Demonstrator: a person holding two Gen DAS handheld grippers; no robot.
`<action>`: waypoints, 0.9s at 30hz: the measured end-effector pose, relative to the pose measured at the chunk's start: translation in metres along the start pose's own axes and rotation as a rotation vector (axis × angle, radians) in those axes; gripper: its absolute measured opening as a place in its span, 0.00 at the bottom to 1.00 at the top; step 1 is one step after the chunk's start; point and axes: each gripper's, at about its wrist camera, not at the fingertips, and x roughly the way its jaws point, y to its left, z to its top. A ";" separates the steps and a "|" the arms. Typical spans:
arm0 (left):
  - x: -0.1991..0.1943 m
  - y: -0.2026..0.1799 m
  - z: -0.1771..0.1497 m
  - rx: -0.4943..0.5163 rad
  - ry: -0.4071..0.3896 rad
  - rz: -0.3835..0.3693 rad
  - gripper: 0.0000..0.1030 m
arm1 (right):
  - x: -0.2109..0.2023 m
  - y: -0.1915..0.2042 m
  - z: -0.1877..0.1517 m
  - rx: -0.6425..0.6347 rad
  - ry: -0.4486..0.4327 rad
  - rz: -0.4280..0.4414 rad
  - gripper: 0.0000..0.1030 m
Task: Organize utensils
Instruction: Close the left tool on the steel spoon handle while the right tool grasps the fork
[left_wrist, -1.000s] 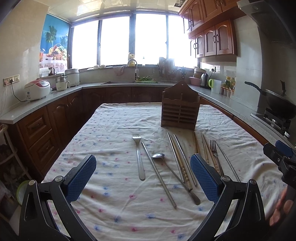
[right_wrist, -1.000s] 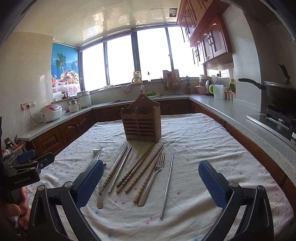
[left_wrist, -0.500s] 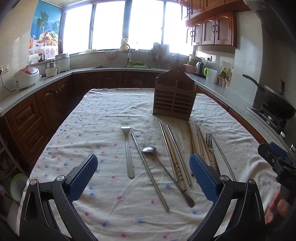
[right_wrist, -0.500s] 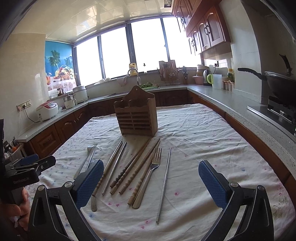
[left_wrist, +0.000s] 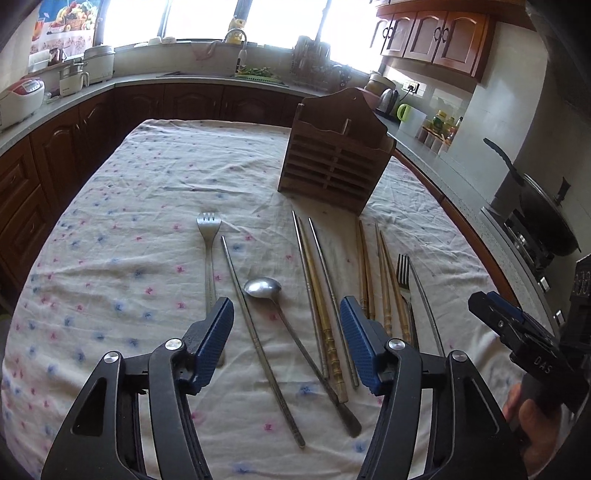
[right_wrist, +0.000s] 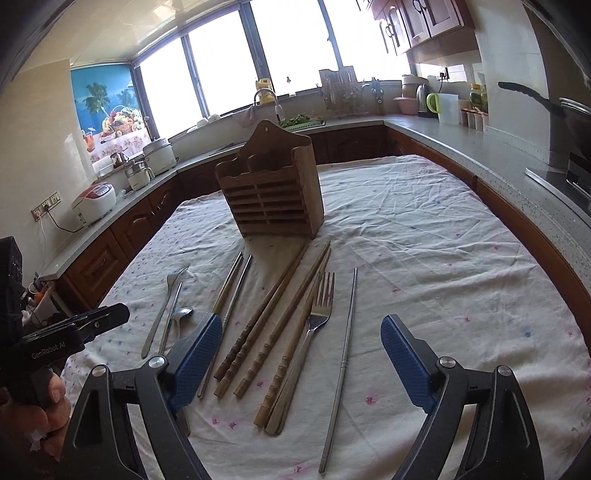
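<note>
A slatted wooden utensil holder (left_wrist: 336, 155) (right_wrist: 273, 192) stands upright on the flowered tablecloth (left_wrist: 129, 221). In front of it lie a fork (left_wrist: 209, 254), a metal chopstick (left_wrist: 255, 332), a spoon (left_wrist: 263, 287), wooden chopsticks (left_wrist: 384, 280) (right_wrist: 273, 317), a second fork (right_wrist: 319, 314) and another metal chopstick (right_wrist: 345, 350). My left gripper (left_wrist: 288, 343) hovers over the spoon handle and the middle chopsticks, its jaws closing with nothing pressed. My right gripper (right_wrist: 303, 358) hovers over the wooden chopsticks and second fork, its jaws also closing and touching nothing.
Dark wooden cabinets and a grey counter ring the table on three sides. A wok (left_wrist: 543, 218) sits on the stove to the right. A rice cooker (left_wrist: 18, 96) stands on the left counter. A hand (right_wrist: 40, 402) holds the other gripper at the left edge.
Both grippers moved forward and tipped down toward the utensils, which now appear larger. The left jaws narrowed markedly; the right jaws narrowed a little.
</note>
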 end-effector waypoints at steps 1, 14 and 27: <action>0.006 0.001 0.002 -0.008 0.023 -0.008 0.51 | 0.005 -0.001 0.001 0.003 0.013 0.002 0.78; 0.066 -0.002 0.007 -0.032 0.237 -0.020 0.30 | 0.073 -0.018 0.018 0.021 0.181 0.039 0.56; 0.087 0.003 0.009 -0.052 0.253 -0.031 0.20 | 0.118 -0.033 0.034 -0.005 0.250 0.043 0.27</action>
